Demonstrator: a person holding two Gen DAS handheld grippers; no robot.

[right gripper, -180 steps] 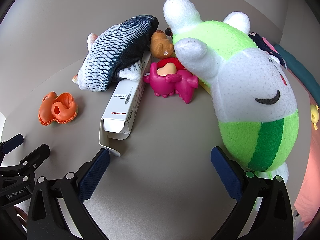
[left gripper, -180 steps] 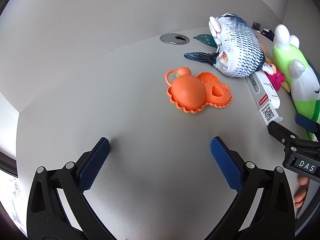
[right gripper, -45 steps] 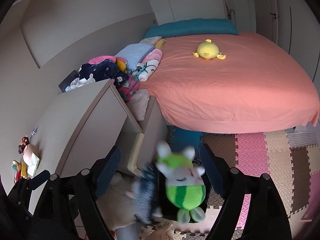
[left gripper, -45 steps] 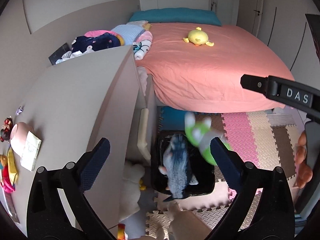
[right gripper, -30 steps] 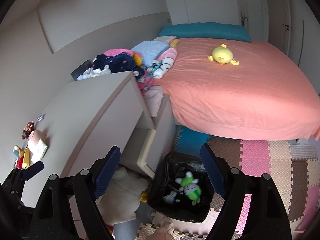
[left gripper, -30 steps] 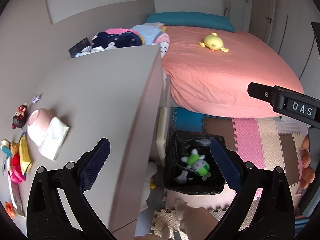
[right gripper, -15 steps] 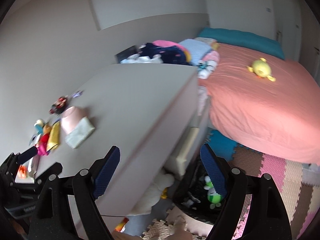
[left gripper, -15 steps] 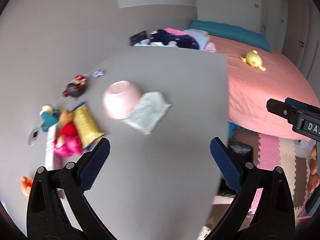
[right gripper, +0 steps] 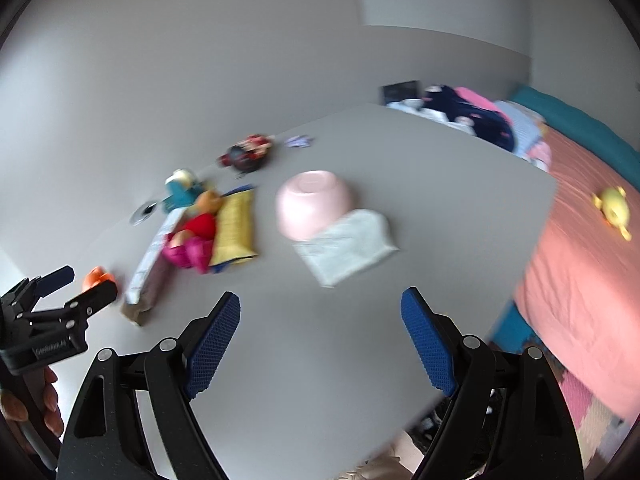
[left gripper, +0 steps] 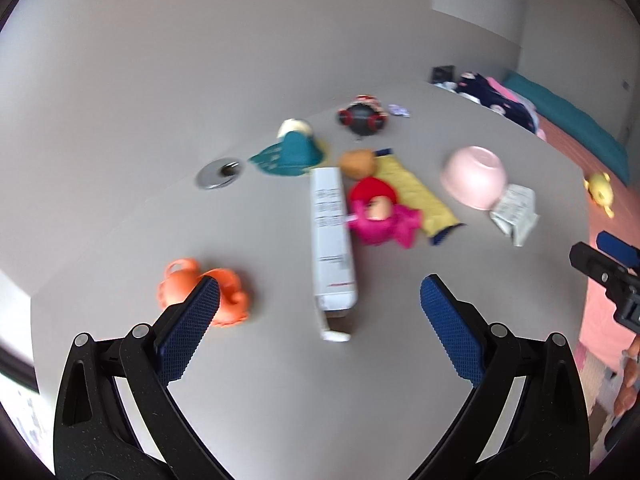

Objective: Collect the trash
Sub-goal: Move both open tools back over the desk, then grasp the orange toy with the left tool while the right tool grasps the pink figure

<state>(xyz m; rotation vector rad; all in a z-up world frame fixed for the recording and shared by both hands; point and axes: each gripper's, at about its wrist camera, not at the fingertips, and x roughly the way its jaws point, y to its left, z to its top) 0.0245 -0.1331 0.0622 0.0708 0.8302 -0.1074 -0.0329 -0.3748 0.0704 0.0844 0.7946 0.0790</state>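
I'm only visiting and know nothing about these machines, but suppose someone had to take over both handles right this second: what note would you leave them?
Left gripper: open, nothing between the fingers, over the desk.
Right gripper: open and empty too, above the desk's near edge.
On the desk: long white box, pink doll, yellow packet, orange toy, upturned pink bowl with a white packet against it, teal toy, round black-and-red toy.
Done: judging by a moment ago, two plush toys went into the black bin beside the desk.
Left: everything above is not yet picked up. The white box is nearest the left gripper.
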